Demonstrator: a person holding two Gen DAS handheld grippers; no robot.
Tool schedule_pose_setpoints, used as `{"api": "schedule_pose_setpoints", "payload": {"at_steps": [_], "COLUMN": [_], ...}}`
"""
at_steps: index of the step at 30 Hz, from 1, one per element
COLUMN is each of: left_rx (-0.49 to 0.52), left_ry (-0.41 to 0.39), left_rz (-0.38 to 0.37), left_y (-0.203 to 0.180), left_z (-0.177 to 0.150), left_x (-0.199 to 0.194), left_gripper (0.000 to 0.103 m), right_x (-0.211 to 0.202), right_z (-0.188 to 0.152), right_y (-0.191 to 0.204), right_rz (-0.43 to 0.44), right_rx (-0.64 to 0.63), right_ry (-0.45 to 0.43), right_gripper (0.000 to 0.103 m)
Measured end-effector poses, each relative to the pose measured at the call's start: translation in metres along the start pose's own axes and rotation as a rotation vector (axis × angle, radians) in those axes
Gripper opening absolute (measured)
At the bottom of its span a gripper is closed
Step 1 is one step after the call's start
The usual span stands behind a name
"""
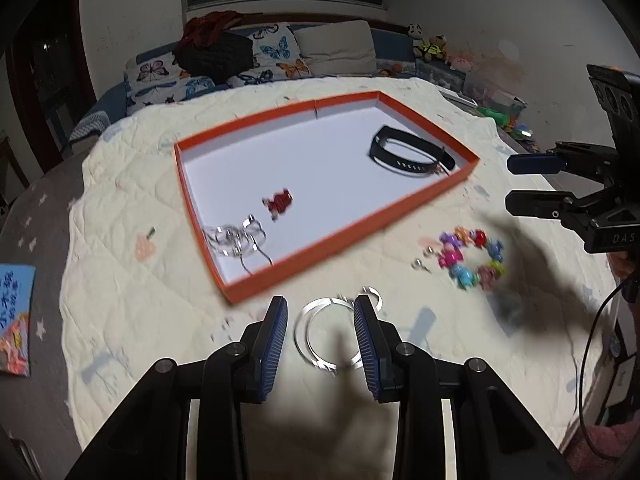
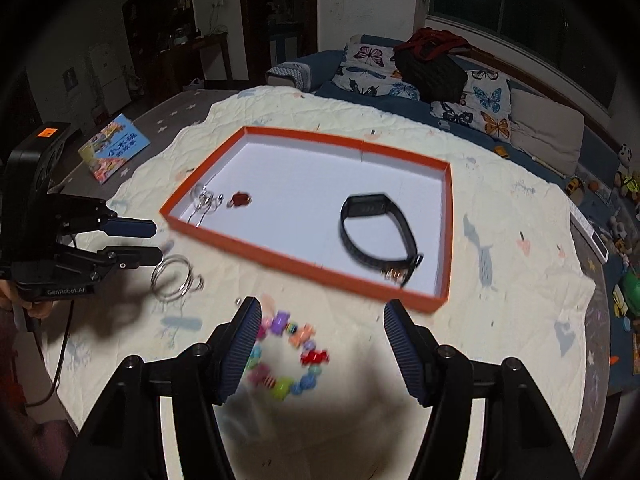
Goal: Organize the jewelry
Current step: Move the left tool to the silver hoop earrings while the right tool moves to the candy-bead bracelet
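Observation:
An orange-rimmed tray [image 1: 404,200] [image 2: 296,260] with a white floor lies on a cream quilt. In it are a black wristband [image 1: 404,152] [image 2: 376,232], a small red charm [image 1: 279,203] [image 2: 240,199] and a silver chain piece [image 1: 236,240] [image 2: 206,200]. My left gripper [image 1: 320,332] [image 2: 152,242] is open, its fingers on either side of silver bangles [image 1: 320,332] [image 2: 172,276] lying on the quilt. My right gripper [image 2: 320,344] [image 1: 510,182] is open above a colourful bead bracelet [image 2: 288,356] [image 1: 474,256], which lies near its left finger.
A small silver piece [image 1: 420,265] lies beside the bead bracelet. A children's book [image 2: 114,148] [image 1: 16,320] lies on the grey mat to the left. Butterfly pillows and a dark bag [image 1: 218,56] sit behind. Toys [image 2: 624,280] litter the right side.

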State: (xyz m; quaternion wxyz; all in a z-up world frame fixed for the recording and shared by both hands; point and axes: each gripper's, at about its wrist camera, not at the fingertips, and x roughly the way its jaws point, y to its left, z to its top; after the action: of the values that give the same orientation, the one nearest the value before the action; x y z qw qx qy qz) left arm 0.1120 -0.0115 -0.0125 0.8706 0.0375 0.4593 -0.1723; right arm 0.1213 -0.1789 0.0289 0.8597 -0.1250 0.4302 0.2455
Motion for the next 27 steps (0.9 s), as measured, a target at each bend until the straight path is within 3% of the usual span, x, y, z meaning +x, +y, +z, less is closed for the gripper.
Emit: {"api": "schedule_pose_setpoints", "payload": {"at_steps": [6,13,27], "left_rx": [-0.003,0.007,0.006], "left_ry": [0.046,0.06,0.083], "left_rz": [-0.052,-0.049,-0.019], "left_y": [-0.008,-0.01,-0.006], "left_z": [-0.018,-0.013,-0.008], "left_x": [0.006,0.015,0.032], "left_gripper": [0.038,0.044,0.049], "right_x": [-0.005,-0.006,-0.002], "right_z": [-0.022,-0.034,-0.037], "right_y": [0.007,0.003,0.005], "right_rz": [0.04,0.077,0.088], "right_rx": [0.052,0.108,0.096], "right_ry": [-0.002,-0.008,-0.007], "right_gripper": [0.07,0.07,0.07]}}
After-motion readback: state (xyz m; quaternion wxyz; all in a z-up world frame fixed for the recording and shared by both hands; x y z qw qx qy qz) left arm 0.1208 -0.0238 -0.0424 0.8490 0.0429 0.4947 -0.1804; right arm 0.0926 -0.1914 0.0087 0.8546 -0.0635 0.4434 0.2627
